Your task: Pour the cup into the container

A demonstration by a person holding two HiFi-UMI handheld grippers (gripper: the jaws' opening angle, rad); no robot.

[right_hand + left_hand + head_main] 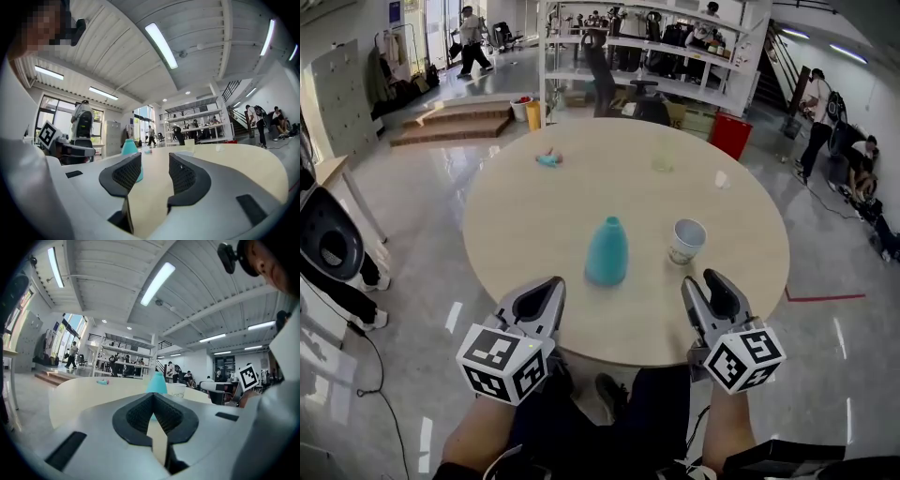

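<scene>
Closest to the camera are the two grippers, held side by side at the near edge of the round desk point(525, 225). The left gripper point(549, 284) has its jaws closed, tip against tip, with nothing between them. The right gripper point(704, 281) has its jaws apart and empty; only bare desk shows in the gap. Ahead of the left jaws, a little to their right, stands the teal container point(607, 251) - upright and narrow at the top. The white paper cup point(687, 240) stands upright ahead of the right jaws, slightly to their left, and they do not touch it. Cup and container are near each other but apart. Far beyond both jaws are a small teal thing point(548, 158) and a pale clear cup point(664, 154).
</scene>
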